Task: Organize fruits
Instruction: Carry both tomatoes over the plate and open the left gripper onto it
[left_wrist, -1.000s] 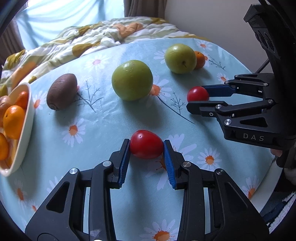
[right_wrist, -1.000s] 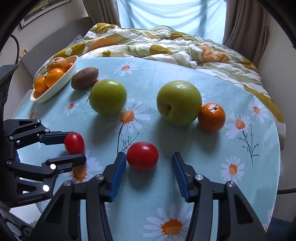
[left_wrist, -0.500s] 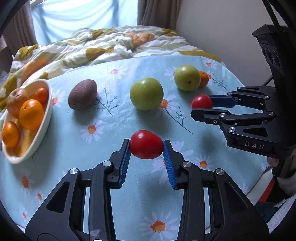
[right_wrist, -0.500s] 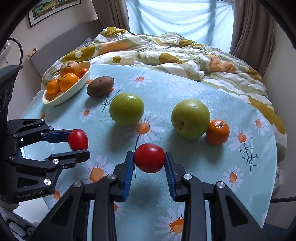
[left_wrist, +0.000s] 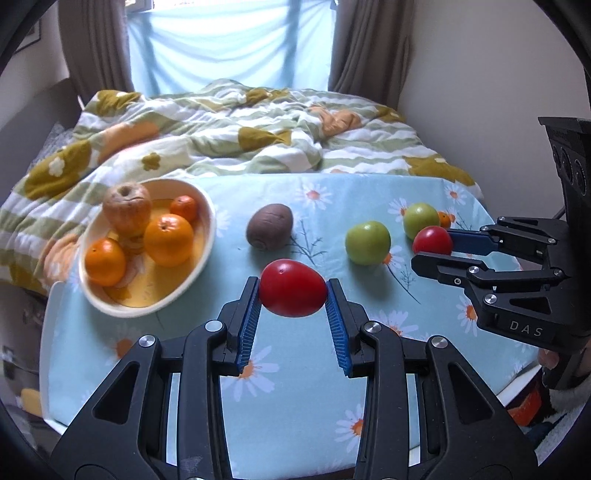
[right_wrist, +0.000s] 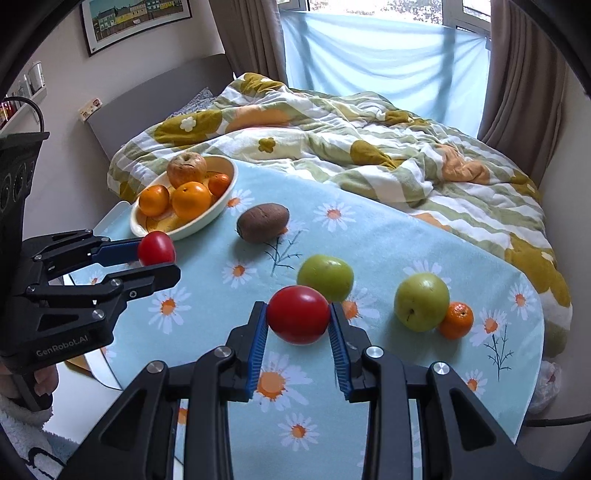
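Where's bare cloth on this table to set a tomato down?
Free: the near cloth between the bowl and the closer green apple, in front of the kiwi. Crowded: the far right, where the other green apple touches a mandarin.

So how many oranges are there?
4. Three sit in the bowl: one at its left, one in the middle, one behind. The fourth lies on the table, touching a green apple. More may be hidden in the bowl.
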